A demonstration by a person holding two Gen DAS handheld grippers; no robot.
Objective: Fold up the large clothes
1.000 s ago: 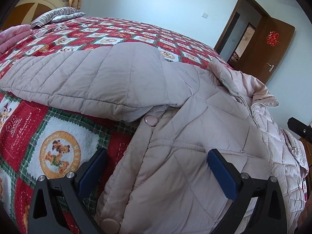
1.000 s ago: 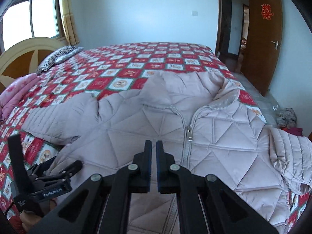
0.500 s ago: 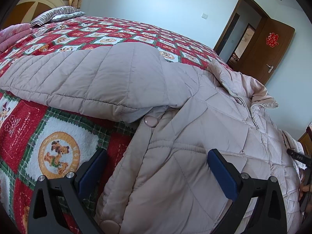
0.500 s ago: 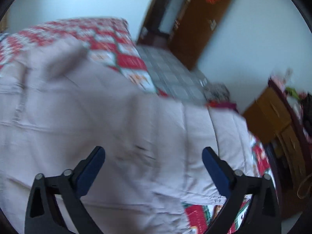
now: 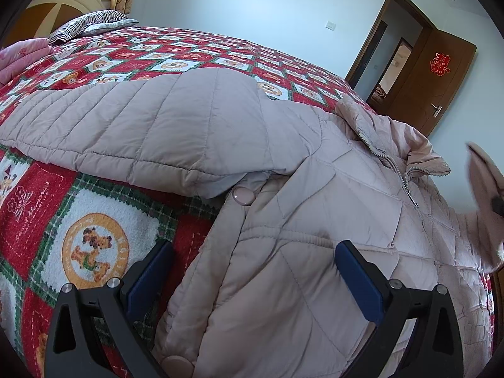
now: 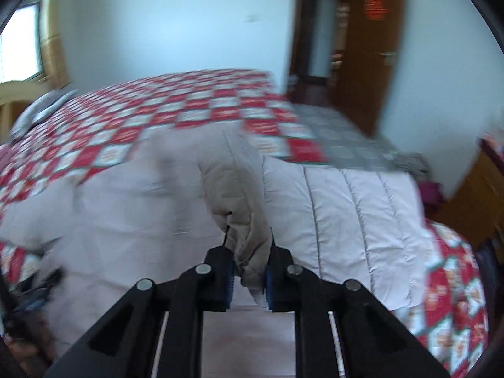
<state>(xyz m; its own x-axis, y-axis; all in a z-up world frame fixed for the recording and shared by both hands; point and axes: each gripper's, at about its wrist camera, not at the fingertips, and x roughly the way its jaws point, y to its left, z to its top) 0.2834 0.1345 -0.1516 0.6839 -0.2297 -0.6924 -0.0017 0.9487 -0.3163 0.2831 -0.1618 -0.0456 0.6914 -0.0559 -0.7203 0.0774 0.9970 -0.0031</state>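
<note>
The padded jacket (image 5: 283,189) lies spread front-up on the patchwork bedspread (image 5: 94,236), its zip (image 5: 400,173) part open at the collar. One sleeve (image 5: 141,132) stretches away from the zip across the bedspread, toward the headboard side.

The right gripper (image 6: 249,280) has its jaws closed almost fully on a bunched wad of the other sleeve (image 6: 239,195), lifted above the jacket body. The left gripper (image 5: 249,283) hangs with its jaws wide apart, straddling the hem-side edge of the jacket on the far side from the zip, and grips nothing.

The step in hand looks like folding the lifted sleeve in over the chest. To do it well, carry the wad across toward the zip, keep it high enough that the fabric does not drag the front panel, and lay it flat before letting go. The left gripper would do best to press the near edge down so the body stays put.

Compared with 0.5 s ago, the right gripper was wide open above the flat sleeve; now it is clamped and the cloth is raised. The left view is nearly unchanged, except that lifted fabric now shows at its right edge.
</note>
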